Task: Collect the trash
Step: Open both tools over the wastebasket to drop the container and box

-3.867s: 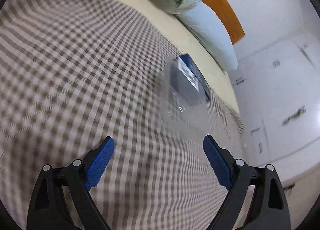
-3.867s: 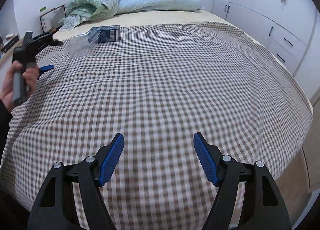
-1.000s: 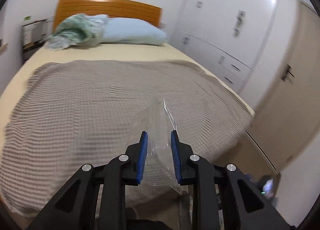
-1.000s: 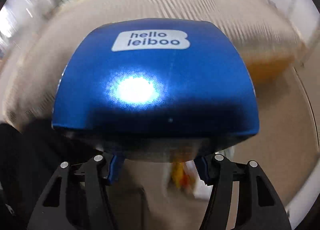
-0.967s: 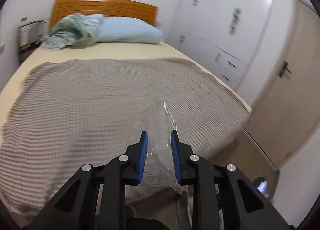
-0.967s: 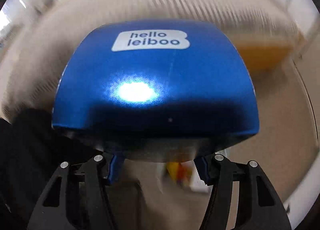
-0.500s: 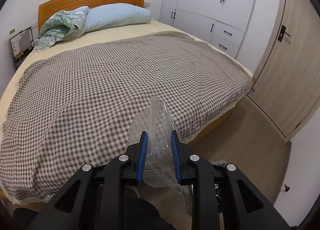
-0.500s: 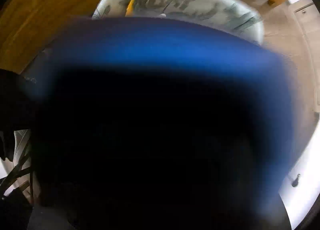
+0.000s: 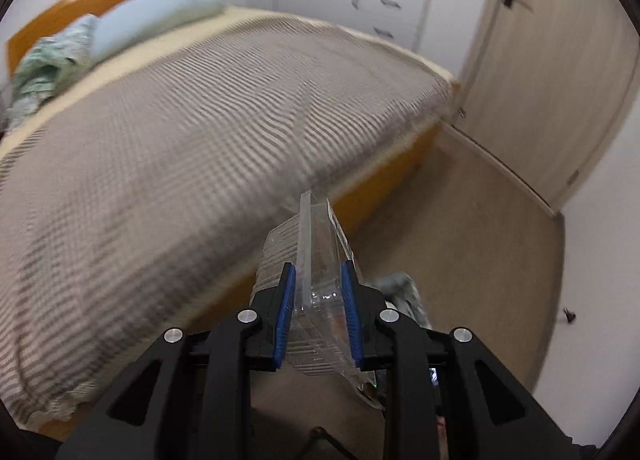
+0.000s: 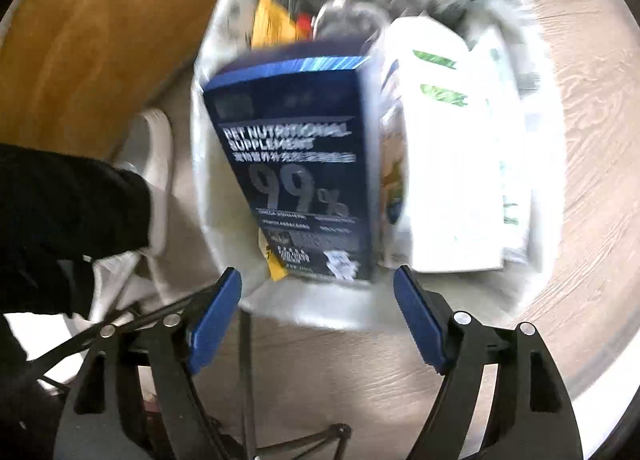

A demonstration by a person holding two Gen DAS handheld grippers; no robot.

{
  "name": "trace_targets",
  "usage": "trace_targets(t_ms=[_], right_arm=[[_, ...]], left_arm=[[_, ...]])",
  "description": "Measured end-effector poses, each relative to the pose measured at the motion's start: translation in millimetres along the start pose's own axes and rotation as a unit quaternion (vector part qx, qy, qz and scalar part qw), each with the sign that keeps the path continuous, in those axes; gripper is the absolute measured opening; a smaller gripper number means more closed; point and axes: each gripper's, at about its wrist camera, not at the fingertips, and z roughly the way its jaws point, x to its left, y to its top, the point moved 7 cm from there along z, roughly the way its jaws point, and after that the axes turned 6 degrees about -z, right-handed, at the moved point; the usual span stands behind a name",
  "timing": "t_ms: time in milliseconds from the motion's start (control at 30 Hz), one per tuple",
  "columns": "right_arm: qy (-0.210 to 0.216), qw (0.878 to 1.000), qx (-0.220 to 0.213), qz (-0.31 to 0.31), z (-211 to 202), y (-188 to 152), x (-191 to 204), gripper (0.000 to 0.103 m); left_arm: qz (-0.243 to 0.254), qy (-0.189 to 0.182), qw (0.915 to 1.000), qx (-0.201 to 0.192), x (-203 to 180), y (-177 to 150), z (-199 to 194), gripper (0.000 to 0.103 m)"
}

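One blue box (image 10: 296, 163), one clear container (image 9: 320, 280), one bin (image 10: 216, 219)

blue box (image 10: 296, 163) released into bin (image 10: 224, 19)

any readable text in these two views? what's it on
"PET NUTRITIONAL SUPPLEMENT": front of the dark blue box in the lined trash bin.
"99%": same box, large grey figures.
Other box lines, including Chinese characters and the small print: too blurred.
White package: green marks only, unreadable.
Left wrist view: no readable text.
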Motion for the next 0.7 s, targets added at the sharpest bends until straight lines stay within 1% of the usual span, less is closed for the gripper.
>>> trace_targets(t_ms=[33, 67, 167, 200, 233, 267, 300, 333, 400, 433, 467, 500, 533, 567, 600, 633, 667, 700], right_arm=[[-0.003, 1.000, -0.017, 0.006, -13.0, -3.7, -7.2, 0.075], [-0.002, 1.000, -0.027, 0.013, -23.4, 7.9, -17.7, 0.075], [0.003, 0.996, -0.066, 0.058, -44.3, 2.3, -37.5, 0.075], [0.003, 0.995, -0.075, 0.073, -48.7, -8.2, -41.5, 0.075], [0.002, 0.992, -0.087, 0.094, -56.5, -12.0, -54.3, 0.075], [0.002, 0.990, -0.093, 0.103, -72.3, -11.0, -76.1, 0.075], [-0.001, 0.989, -0.100, 0.113, -77.8, -13.2, -85.0, 0.075], [-0.003, 0.988, -0.103, 0.117, -87.0, -8.7, -88.7, 0.075], [-0.010, 0.986, -0.110, 0.126, -92.0, -11.9, -96.9, 0.075], [-0.011, 0.985, -0.112, 0.130, -98.3, -14.0, -100.0, 0.075], [-0.010, 0.984, -0.112, 0.137, -98.7, -17.2, -105.5, 0.075], [-0.007, 0.983, -0.113, 0.144, -97.9, -20.7, -110.0, 0.075], [-0.006, 0.982, -0.114, 0.149, -97.3, -21.6, -108.3, 0.075], [-0.004, 0.981, -0.112, 0.156, -94.7, -22.8, -109.4, 0.075], [-0.002, 0.981, -0.110, 0.159, -93.2, -23.4, -110.2, 0.075], [-0.001, 0.981, -0.108, 0.162, -90.6, -25.2, -111.2, 0.075], [0.000, 0.981, -0.107, 0.164, -86.8, -24.8, -110.4, 0.075], [0.002, 0.981, -0.104, 0.164, -83.3, -25.4, -109.4, 0.075]], left_arm=[[0.007, -0.003, 0.9999, 0.013, -9.0, -3.2, 11.8, 0.021], [0.013, -0.006, 0.9996, 0.024, -17.6, -7.6, 21.4, 0.021], [0.019, -0.020, 0.9970, 0.072, -43.1, -21.4, 60.6, 0.021], [0.019, -0.023, 0.9953, 0.092, -52.1, -26.9, 77.5, 0.021], [0.021, -0.024, 0.9936, 0.108, -59.9, -30.2, 92.4, 0.021], [0.022, -0.025, 0.9922, 0.120, -66.3, -33.9, 104.7, 0.021], [0.024, -0.023, 0.9902, 0.136, -75.2, -38.3, 122.2, 0.021], [0.024, -0.019, 0.9886, 0.147, -81.3, -41.8, 138.7, 0.021], [0.023, -0.016, 0.9853, 0.169, -91.4, -49.4, 167.2, 0.021], [0.011, -0.017, 0.9817, 0.190, -98.6, -55.9, 189.5, 0.021], [-0.003, -0.019, 0.9785, 0.206, -102.4, -60.7, 203.3, 0.021], [-0.022, -0.025, 0.9730, 0.228, -106.7, -68.4, 221.6, 0.021], [-0.045, -0.030, 0.9688, 0.242, -107.6, -74.5, 237.2, 0.023], [-0.063, -0.032, 0.9664, 0.247, -108.0, -79.7, 248.4, 0.023], [-0.080, -0.034, 0.9634, 0.253, -106.4, -85.4, 260.2, 0.031], [-0.097, -0.037, 0.9564, 0.273, -103.5, -97.4, 274.7, 0.051], [-0.097, -0.042, 0.9519, 0.287, -101.5, -106.9, 280.1, 0.055], [-0.092, -0.046, 0.9498, 0.295, -98.8, -115.2, 283.1, 0.056]])
